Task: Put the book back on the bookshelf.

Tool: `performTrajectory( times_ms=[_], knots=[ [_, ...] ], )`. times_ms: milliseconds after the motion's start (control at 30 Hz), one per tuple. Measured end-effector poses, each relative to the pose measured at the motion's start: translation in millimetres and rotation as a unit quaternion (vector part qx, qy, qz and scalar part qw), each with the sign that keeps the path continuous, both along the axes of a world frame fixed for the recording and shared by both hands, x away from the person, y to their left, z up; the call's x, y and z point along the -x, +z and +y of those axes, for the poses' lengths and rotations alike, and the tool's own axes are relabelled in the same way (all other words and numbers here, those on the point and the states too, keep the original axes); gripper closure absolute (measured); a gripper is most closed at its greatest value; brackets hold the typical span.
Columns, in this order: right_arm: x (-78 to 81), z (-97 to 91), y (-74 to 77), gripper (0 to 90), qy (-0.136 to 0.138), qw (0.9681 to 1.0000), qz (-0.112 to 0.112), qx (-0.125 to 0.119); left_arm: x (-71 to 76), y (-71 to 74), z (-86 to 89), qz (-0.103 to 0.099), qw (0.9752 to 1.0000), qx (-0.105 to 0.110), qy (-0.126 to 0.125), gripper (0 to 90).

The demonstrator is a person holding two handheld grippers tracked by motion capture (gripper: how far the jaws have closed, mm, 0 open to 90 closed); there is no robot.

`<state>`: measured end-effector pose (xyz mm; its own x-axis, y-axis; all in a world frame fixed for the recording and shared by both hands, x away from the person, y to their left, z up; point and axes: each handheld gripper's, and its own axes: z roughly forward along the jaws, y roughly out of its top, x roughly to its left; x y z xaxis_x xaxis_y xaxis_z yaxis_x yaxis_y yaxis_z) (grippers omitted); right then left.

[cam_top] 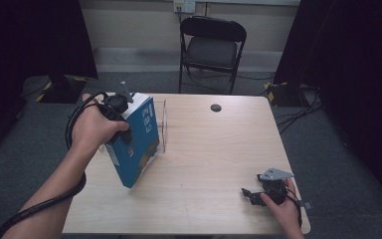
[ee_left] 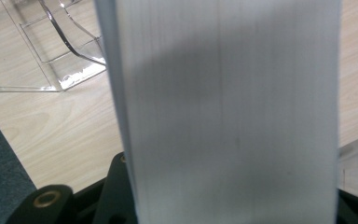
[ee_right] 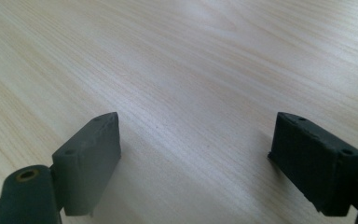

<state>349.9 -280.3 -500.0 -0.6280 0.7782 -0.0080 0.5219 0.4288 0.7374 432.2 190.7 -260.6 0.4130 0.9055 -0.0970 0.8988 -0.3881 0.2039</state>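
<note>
A: Worktop (cam_top: 204,164), blue book (cam_top: 138,139) — where, which way?
B: Tilted, long axis leaning away from the clear stand (cam_top: 163,124) just beside it. Left gripper (cam_top: 122,117) clamps its top; right gripper (cam_top: 248,194) released, well apart from the stand.

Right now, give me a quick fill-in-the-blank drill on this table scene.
1. The left claw is shut on the ____ book.
2. The right claw rests on the table with its jaws ____.
3. Beyond the table stands a black folding ____.
4. Beside the book stands a ____ plastic holder.

Missing words: blue; open; chair; clear
</note>
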Motion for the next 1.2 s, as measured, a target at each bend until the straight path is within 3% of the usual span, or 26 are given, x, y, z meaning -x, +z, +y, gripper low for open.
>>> performTrajectory(
  times_ms=[367, 467, 933, 1100, 1200],
  knots=[
    [-0.1, 0.0, 0.0, 14.9, 0.0, 1.0, 0.0, 0.0, -9.3, -0.2, -2.3, 0.0, 0.9993, 0.002, 0.039, 62.0],
    [-0.1, 0.0, 0.0, 14.9, 0.0, 1.0, 0.0, 0.0, -10.9, -0.2, -3.8, -0.008, 0.9991, 0.001, 0.043, 62.0],
    [0.0, 0.0, 0.0, 14.9, 0.0, 1.0, 0.0, 0.0, -21.1, -1.3, -14.6, -0.011, 0.9982, -0.003, 0.059, 61.9],
    [0.0, 0.0, 0.0, 14.9, 0.0, 1.0, 0.0, 0.0, -25.1, -3.1, -17.3, -0.002, 0.998, -0.001, 0.062, 62.0],
    [0.0, 0.0, 0.0, 14.9, 0.0, 1.0, 0.0, 0.0, -27.7, -3.9, -17.0, -0.01, 0.9978, -0.001, 0.066, 62.0]
  ],
)
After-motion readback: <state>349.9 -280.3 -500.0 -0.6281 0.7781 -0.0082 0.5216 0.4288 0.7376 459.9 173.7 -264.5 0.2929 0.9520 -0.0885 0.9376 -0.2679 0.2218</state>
